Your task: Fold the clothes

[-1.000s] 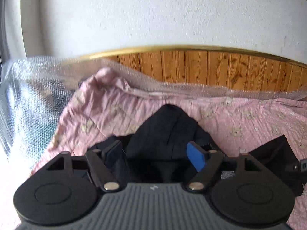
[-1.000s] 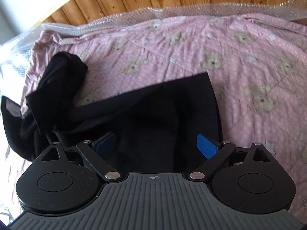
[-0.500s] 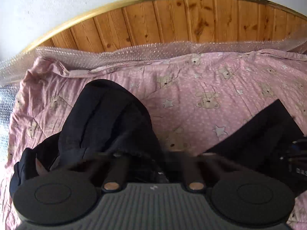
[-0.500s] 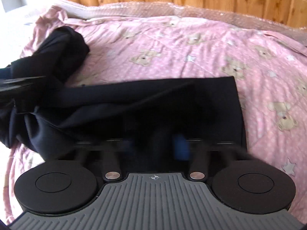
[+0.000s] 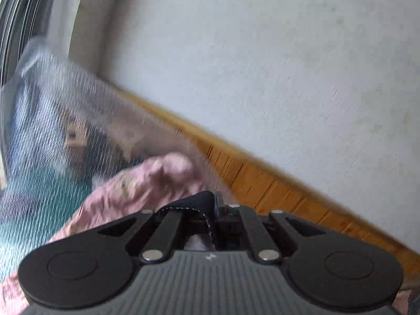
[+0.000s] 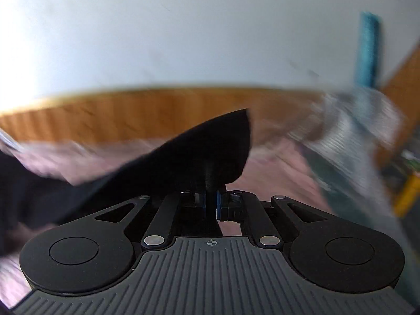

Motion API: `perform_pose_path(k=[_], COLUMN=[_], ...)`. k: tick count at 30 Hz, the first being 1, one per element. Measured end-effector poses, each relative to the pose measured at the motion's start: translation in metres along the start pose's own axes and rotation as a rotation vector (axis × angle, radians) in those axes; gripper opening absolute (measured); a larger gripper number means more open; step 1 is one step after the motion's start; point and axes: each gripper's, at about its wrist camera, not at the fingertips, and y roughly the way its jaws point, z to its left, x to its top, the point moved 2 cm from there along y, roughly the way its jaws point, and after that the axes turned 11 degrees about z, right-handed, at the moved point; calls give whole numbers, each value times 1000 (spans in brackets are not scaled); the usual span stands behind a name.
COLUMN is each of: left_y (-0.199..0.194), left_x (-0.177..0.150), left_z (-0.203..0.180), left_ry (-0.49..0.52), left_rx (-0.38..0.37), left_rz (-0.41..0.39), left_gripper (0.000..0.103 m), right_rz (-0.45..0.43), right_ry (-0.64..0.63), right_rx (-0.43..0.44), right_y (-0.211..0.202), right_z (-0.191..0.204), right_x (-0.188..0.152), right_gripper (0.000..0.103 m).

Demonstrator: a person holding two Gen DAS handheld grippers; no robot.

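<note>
Left gripper (image 5: 215, 204) and right gripper (image 6: 211, 199) both clenched on black garment (image 6: 199, 152), lifted above pink bedsheet (image 5: 126, 191); thin pinch at hem, could slip if swung hard

Dark garment (image 6: 204, 152) pinched aloft, draping
</note>
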Motion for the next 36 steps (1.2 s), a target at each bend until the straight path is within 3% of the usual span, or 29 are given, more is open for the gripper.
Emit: perform_pose_path(k=[3, 5, 6, 8, 11, 13, 16, 19, 21, 22, 23, 26, 31, 34, 36], left_y=[84, 104, 101, 92, 62, 45, 27, 16, 9, 4, -1, -18, -29, -24, -21], left_x=[-59, -101, -117, -138, -141, -137, -131, -129, -126, -124, -120, -100, -71, -75, -84], left_z=[12, 21, 25, 28, 28, 20, 3, -18, -29, -32, -33, -16, 34, 63, 73], left_ry=[47, 63, 71, 104, 160, 189, 223, 258, 284, 291, 294, 230, 124, 87, 102], left_rx=[83, 89, 74, 47, -2, -30, -68, -86, -103, -106, -105, -117, -128, -162, -213], left_rz=[231, 309, 314, 313, 270, 237, 189, 166, 145, 122, 95, 16, -20, 4, 36], left_gripper=[3, 2, 2, 2, 2, 2, 2, 2, 2, 2, 2, 3, 3, 3, 3], right_rz=[298, 431, 439, 439, 307, 215, 162, 197, 284, 334, 364, 333, 187, 270, 380], right_ry=[-34, -83, -74, -33, 89, 87, -47, -200, -276, -304, -304, -226, 30, 155, 199], right_rx=[-98, -161, -178, -202, -189, -142, 43, 265, 326, 337, 330, 280, 66, -137, -171], right_y=[56, 71, 66, 53, 21, 14, 42, 90, 125, 140, 148, 131, 24, -12, -18], right_z=[-23, -21, -21, -22, -17, 9, 96, 200, 251, 266, 266, 227, 74, -12, -34], right_x=[-64, -102, -113, -128, -109, -81, -37, -17, -19, -22, -24, -21, -28, -84, -123], right_gripper=[9, 12, 17, 51, 53, 57, 83, 86, 79, 49, 3, 0, 0, 0, 0])
